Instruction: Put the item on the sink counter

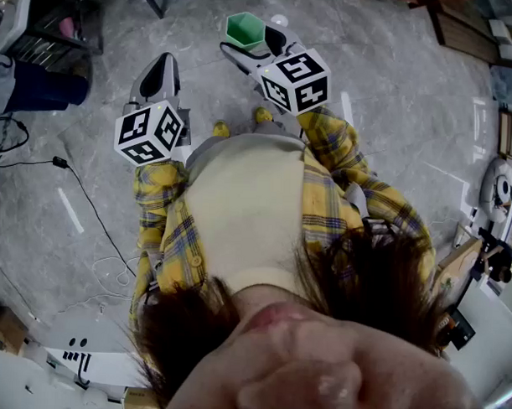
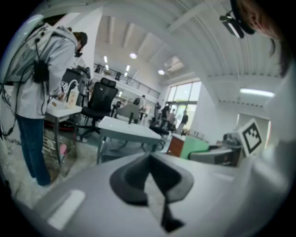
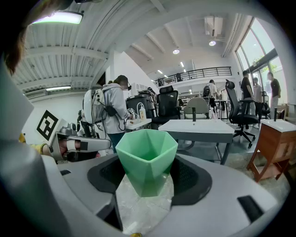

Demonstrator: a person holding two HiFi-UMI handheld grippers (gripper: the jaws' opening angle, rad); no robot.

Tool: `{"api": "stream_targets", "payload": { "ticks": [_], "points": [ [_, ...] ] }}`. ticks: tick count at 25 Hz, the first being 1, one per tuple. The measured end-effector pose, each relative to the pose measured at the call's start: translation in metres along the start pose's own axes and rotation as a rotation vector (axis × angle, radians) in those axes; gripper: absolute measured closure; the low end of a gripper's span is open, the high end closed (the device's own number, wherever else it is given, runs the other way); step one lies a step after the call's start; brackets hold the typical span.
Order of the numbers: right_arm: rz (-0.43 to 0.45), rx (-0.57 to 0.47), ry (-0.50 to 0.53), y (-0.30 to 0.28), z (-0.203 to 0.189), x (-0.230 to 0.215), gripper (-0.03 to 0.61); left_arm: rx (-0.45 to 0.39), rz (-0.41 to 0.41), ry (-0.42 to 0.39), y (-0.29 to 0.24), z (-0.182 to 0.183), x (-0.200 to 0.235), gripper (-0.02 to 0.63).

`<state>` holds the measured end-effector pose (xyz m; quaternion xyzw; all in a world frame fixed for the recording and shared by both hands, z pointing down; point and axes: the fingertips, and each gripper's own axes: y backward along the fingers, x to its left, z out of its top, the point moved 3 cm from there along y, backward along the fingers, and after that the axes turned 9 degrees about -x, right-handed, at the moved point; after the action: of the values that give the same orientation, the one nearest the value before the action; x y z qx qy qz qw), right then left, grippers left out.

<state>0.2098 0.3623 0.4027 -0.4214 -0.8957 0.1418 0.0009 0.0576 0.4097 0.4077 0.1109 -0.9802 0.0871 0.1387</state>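
Note:
A green faceted cup [image 3: 146,159] stands upright between the dark pads of my right gripper [image 3: 147,172], which is shut on it. In the head view the cup [image 1: 244,29] shows beyond the right gripper [image 1: 260,42] and its marker cube, held over the grey floor. My left gripper [image 1: 158,77] is held lower left of it, apart from the cup. In the left gripper view its jaws [image 2: 149,163] meet at the tips with nothing between them. A white table [image 3: 200,126] with a dark upright fixture stands ahead of the cup, some way off.
A person in a grey hoodie [image 3: 112,110] stands at a small table on the left [image 2: 39,88]. Office chairs [image 3: 238,109] and a wooden cabinet [image 3: 274,144] are to the right. A black cable [image 1: 88,204] trails over the grey floor.

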Motion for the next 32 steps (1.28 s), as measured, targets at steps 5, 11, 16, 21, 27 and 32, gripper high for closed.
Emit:
{"api": "stream_targets", "payload": {
  "ticks": [5, 11, 16, 21, 27, 32],
  "points": [
    [-0.01, -0.012, -0.027, 0.0, 0.0, 0.007, 0.275, 0.0, -0.006, -0.002, 0.005, 0.001, 0.004, 0.607],
    [-0.02, -0.011, -0.058, -0.003, -0.002, 0.022, 0.275, 0.003, -0.011, 0.011, 0.018, -0.002, 0.015, 0.607],
    [-0.023, 0.009, -0.057, -0.007, -0.006, 0.028, 0.274, 0.011, -0.013, 0.023, 0.019, -0.007, 0.022, 0.607],
    [-0.021, 0.038, -0.045, -0.022, -0.01, 0.043, 0.274, 0.01, -0.009, 0.041, 0.029, -0.01, 0.041, 0.607],
    [-0.003, 0.059, -0.015, -0.049, -0.005, 0.029, 0.274, 0.016, 0.021, 0.055, 0.012, -0.011, 0.057, 0.607],
    [0.042, 0.039, 0.009, -0.093, 0.009, 0.014, 0.274, 0.03, 0.056, 0.026, -0.012, -0.001, 0.081, 0.607]
  ]
}}
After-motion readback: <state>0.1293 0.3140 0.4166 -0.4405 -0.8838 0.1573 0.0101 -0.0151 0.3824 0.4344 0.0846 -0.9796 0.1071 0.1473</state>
